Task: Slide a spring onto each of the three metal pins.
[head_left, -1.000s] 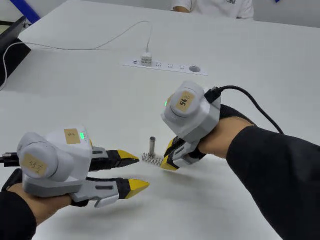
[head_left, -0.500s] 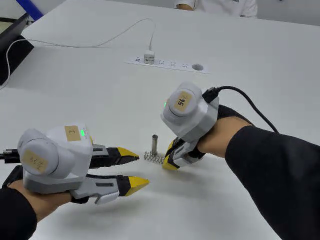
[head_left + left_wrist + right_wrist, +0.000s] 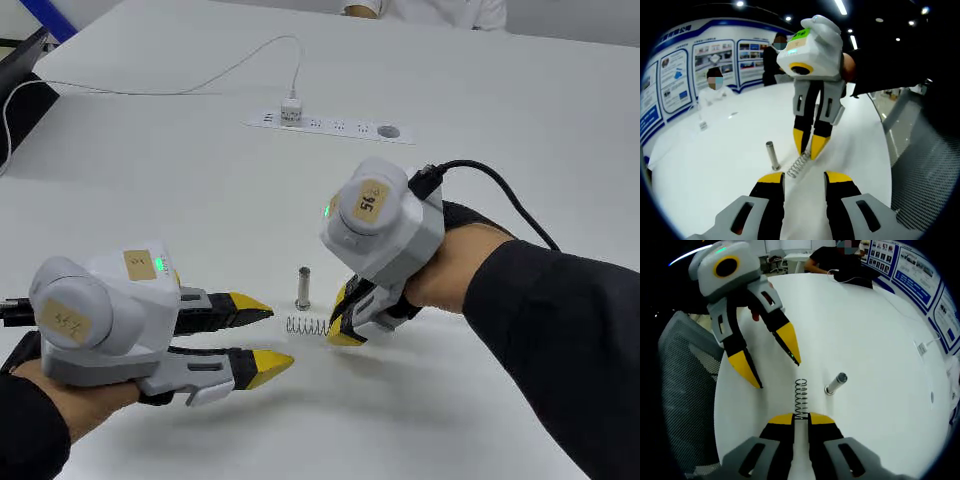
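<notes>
White-grey shells, black jaws tipped yellow on left gripper [image 3: 279, 336] and right gripper [image 3: 341, 334]. Silver spring [image 3: 307, 325], grey pin [image 3: 303, 288]. Plain white table [image 3: 200, 180].

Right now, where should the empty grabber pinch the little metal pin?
Probably pinch the pin low on its shaft, from the left gripper side. It stands upright, its top must stay free for the spring, and the right gripper crowds the other side.

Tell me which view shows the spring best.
Right gripper view: the spring runs lengthwise out from the right gripper, coils distinct, near end pinched, with the pin beside it. In the head view the spring is small and side-on. In the left gripper view the spring is foreshortened.
</notes>
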Demonstrator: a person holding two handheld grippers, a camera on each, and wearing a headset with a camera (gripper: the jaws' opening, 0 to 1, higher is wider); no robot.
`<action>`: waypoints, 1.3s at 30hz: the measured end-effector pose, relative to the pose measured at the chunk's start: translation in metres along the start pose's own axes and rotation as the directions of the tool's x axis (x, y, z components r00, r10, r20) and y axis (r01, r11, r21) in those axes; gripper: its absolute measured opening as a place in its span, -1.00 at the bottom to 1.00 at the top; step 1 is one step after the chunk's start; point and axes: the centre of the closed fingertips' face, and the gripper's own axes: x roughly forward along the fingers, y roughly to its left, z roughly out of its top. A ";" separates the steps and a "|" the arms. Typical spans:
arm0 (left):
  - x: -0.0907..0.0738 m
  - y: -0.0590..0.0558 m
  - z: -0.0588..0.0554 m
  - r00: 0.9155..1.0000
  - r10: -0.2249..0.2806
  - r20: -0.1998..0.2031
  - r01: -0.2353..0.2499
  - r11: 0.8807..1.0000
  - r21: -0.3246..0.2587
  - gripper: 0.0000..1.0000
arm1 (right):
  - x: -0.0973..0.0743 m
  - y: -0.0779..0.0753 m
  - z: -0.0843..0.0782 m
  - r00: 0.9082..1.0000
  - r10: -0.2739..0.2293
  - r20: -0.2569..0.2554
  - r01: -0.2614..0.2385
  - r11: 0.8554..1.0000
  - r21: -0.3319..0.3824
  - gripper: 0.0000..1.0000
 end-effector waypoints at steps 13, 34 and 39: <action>0.006 -0.012 0.005 0.999 -0.041 0.004 0.041 0.999 0.026 -0.42 | -0.021 0.028 0.010 0.999 0.051 -0.012 -0.052 0.990 -0.132 -0.77; 0.008 -0.019 0.006 0.998 -0.069 -0.001 0.069 0.995 0.072 -0.75 | -0.038 0.035 0.024 0.999 0.037 -0.013 -0.039 0.981 -0.191 -0.77; 0.009 -0.019 0.004 0.997 -0.071 -0.005 0.072 0.995 0.073 -0.76 | -0.042 0.036 0.031 0.999 0.036 0.005 -0.034 0.980 -0.198 -0.77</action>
